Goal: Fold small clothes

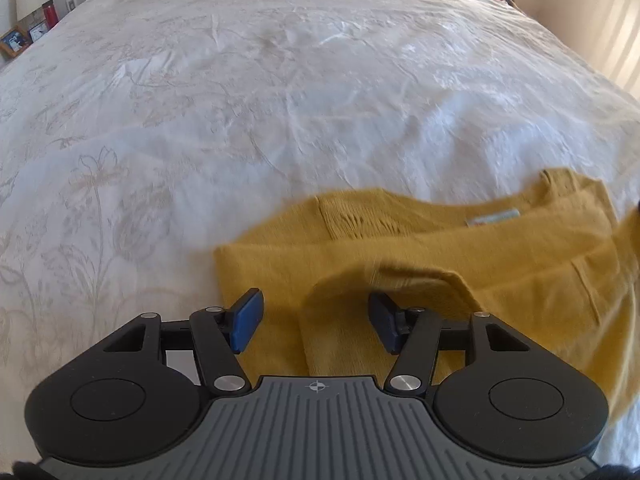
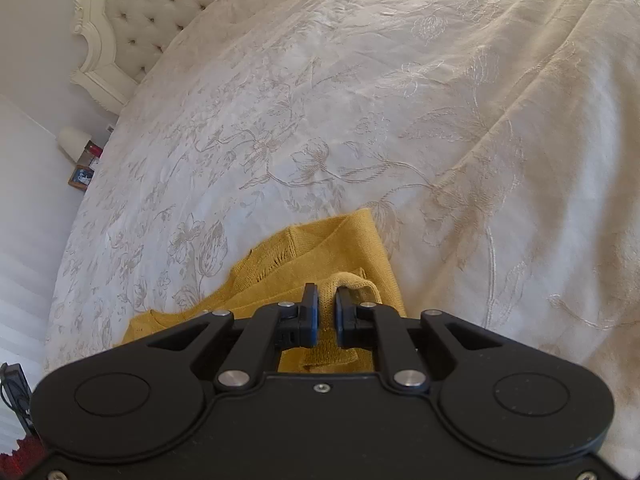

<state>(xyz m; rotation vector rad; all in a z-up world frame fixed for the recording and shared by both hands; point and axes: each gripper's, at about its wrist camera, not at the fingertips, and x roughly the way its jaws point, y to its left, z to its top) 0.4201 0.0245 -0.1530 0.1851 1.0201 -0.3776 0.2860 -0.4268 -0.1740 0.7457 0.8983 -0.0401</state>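
Hovering over a mustard-yellow knit sweater with 2 blue pads spread well apart and nothing pinched between them: left gripper, seen from the left wrist, black linkage arms angled out, ribbed grey housing below. Lying on a cream bedspread near the bed's close edge, that sweater, partly folded, 1 rounded flap doubled over the body just beyond the pads. Soft, fuzzy knit, uniform ochre, with a ribbed neckline and a patch of open ladder-like stitching at the shoulder seam. Sewn inside the collar, a small pale label; writing on it blurred, cannot be read. From the right wrist, right gripper nearly together, pads narrowly parted with a thick ribbed fold of the sweater standing up between them; fabric fills the gap and touches both pads, so clamped on the knit edge. Beyond those pads, more yellow cloth spread out to the left and ahead, a loose corner pointing away. Farther out, wide wrinkled bedspread with pale embroidered flowers and stems. At the far left in the right wrist view, a cream tufted headboard with carved trim, and beside the bed a white lampshade and a small framed picture. In the left wrist view, a red bottle near the lamp, and bright light at the far right corner.
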